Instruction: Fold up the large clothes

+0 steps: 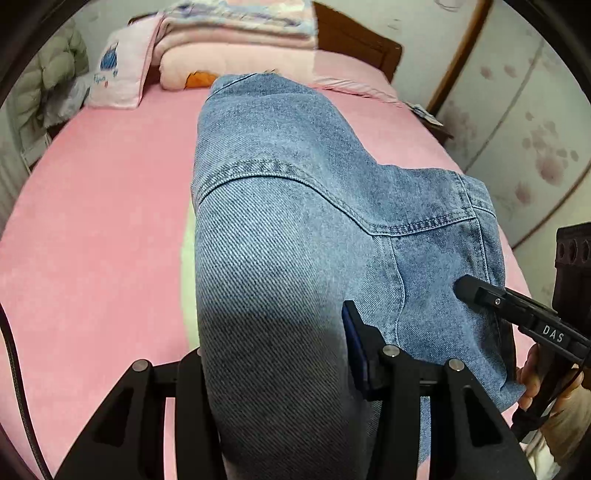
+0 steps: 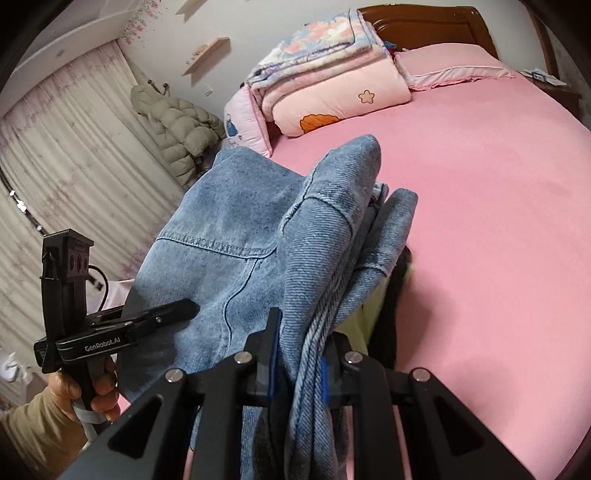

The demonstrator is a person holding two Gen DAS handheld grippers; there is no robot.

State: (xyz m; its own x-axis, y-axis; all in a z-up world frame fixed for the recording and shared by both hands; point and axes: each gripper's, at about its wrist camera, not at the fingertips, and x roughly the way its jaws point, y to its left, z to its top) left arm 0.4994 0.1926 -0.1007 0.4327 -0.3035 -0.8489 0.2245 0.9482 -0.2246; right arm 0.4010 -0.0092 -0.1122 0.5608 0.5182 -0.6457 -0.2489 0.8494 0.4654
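Observation:
A pair of blue denim jeans (image 1: pixel 288 206) hangs in the air over the pink bed (image 1: pixel 96 221), held at two places. In the left wrist view a thick bundle of the denim fills the gap of my left gripper (image 1: pixel 275 354), which is shut on it. My right gripper (image 1: pixel 466 290) grips the cloth's right edge, with a hand behind it. In the right wrist view my right gripper (image 2: pixel 299 345) is shut on a bunched fold of the jeans (image 2: pixel 236 221). At the left of that view, my left gripper (image 2: pixel 184 309) holds the denim's other side.
Folded pink and floral blankets (image 2: pixel 332 81) and pillows lie at the wooden headboard (image 2: pixel 424 26). A grey puffer jacket (image 2: pixel 177 129) hangs by the curtains (image 2: pixel 66 147). A flowered wardrobe door (image 1: pixel 535 140) stands right of the bed. Something pale green (image 1: pixel 190 295) lies under the jeans.

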